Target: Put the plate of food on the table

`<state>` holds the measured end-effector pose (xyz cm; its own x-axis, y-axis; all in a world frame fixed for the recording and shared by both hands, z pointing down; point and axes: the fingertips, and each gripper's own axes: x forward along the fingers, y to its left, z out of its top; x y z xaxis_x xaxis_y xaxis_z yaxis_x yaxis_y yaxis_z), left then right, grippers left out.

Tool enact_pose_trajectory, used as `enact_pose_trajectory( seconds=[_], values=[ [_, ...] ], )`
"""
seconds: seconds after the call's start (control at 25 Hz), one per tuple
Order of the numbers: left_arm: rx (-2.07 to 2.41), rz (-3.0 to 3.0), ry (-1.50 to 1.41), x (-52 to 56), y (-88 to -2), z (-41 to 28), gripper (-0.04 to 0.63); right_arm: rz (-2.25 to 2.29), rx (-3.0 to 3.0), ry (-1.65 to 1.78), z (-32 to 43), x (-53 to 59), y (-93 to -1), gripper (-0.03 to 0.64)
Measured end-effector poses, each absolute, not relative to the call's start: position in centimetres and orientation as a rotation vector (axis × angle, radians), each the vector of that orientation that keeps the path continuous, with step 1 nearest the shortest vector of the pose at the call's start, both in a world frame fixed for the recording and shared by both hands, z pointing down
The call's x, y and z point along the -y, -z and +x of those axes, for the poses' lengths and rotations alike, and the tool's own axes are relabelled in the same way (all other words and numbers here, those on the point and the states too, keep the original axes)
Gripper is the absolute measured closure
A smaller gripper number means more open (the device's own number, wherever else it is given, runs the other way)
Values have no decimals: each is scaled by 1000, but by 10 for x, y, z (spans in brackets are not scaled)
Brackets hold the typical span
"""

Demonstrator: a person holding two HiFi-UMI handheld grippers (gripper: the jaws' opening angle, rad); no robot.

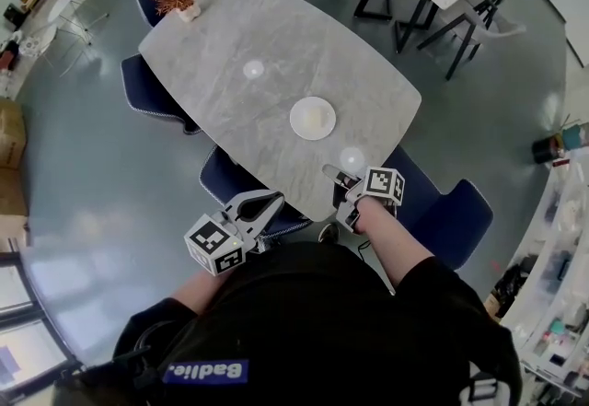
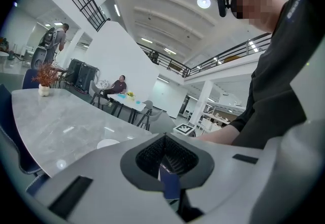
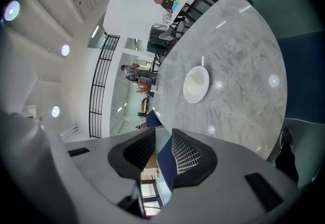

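The plate of food (image 1: 313, 118) sits on the grey marble table (image 1: 276, 36), just above the centre of the head view. Both grippers are lower in that frame, at the table's near edge. Only the left gripper view shows the left gripper (image 2: 165, 139) with its fingers closed together on nothing, and a seated person (image 2: 120, 85) at left of centre. The right gripper view alone shows the right gripper (image 3: 162, 139) with its fingers parted and empty, the plate lying beyond them.
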<state>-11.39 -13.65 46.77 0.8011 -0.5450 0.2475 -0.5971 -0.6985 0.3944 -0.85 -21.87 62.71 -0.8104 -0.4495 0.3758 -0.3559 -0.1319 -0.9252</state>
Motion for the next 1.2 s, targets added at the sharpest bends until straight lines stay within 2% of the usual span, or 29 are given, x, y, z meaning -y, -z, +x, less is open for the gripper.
enact_pose_trajectory(
  seconds=[0.56,0.88,1.2],
  values=[
    [738,2597,-167,135,-456,-87,588,-1021,-2326,1848,8,178,-583,588],
    [680,2618,-177,128,-452,-78,588,-998,-2553,1661,4,157,-570,604],
    [644,2618,-166,121,-452,-73,588,-950,-2978,1003,-15,140,-518,604]
  ],
)
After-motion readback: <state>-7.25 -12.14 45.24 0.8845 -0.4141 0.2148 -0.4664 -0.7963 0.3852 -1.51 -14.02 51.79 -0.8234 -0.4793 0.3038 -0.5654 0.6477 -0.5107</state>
